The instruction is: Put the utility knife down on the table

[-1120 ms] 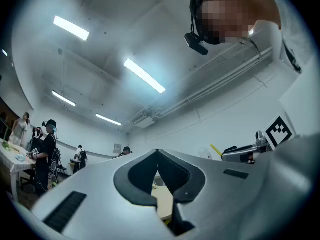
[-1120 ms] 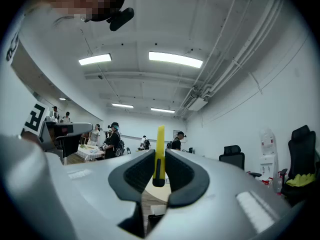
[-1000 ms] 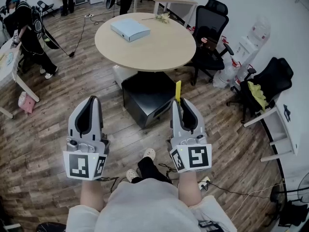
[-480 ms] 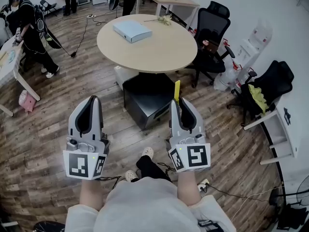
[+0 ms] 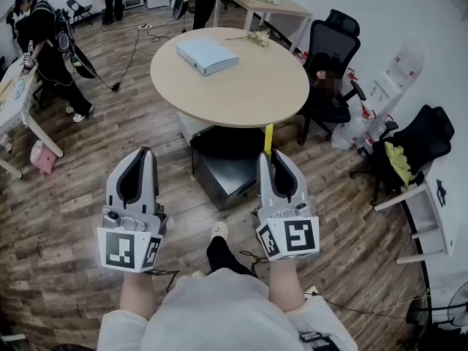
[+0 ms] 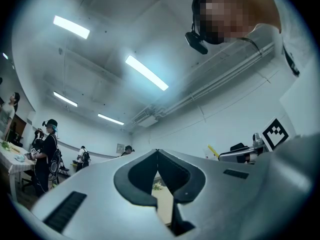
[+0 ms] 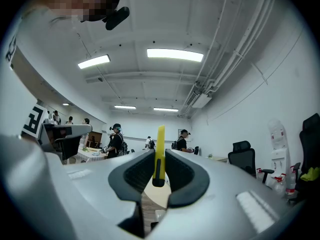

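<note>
A yellow utility knife [image 5: 269, 138] sticks up and forward out of my right gripper [image 5: 271, 156], which is shut on it; in the right gripper view the knife [image 7: 159, 154] stands upright between the dark pads. My left gripper [image 5: 140, 154] is shut with nothing in it, its tips meeting [image 6: 158, 153]. Both grippers are held level in front of the person, short of the round wooden table [image 5: 241, 86]. A light blue flat box [image 5: 208, 55] lies on the table's far left part.
A black cabinet [image 5: 227, 163] sits under the table's near edge. Black office chairs [image 5: 333, 72] stand to the right, a water dispenser [image 5: 387, 93] beyond. People stand at the far left [image 5: 51, 46]. A white desk [image 5: 14, 108] is at the left.
The view has moved slightly nearer the round table, which sits lower in frame. Both grippers keep their pose and grip.
</note>
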### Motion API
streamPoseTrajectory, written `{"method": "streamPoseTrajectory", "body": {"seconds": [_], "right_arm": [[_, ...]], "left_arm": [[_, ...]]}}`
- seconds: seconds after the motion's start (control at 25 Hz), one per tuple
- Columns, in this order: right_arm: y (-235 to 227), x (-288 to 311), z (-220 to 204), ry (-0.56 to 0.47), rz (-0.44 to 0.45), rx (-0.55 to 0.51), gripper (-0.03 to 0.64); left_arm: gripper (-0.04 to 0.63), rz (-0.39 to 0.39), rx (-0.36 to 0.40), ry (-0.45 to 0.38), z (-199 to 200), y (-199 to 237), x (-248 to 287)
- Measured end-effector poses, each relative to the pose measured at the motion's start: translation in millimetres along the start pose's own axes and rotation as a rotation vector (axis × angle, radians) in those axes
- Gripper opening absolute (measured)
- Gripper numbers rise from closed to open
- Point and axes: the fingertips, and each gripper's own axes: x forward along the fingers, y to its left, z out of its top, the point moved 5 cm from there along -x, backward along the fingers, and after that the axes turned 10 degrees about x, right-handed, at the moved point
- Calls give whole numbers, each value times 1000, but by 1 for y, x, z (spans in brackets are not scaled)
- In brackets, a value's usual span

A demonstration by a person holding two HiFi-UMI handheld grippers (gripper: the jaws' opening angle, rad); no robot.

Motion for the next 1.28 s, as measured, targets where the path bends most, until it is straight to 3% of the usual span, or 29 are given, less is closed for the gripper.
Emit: {"method": "streamPoseTrajectory", "body": {"seconds": [0.6,0.96,1.28], "right_arm": [[-79,187,-5,-21,105,23,74],[-135,238,-22,4,130,25,74],[-143,285,-38,16,150,48,74]], "left_arm": [[9,75,30,-11,-53,46,158],[9,106,6,-22,-82,40,225],[9,105,8,14,-108,57,259]]}}
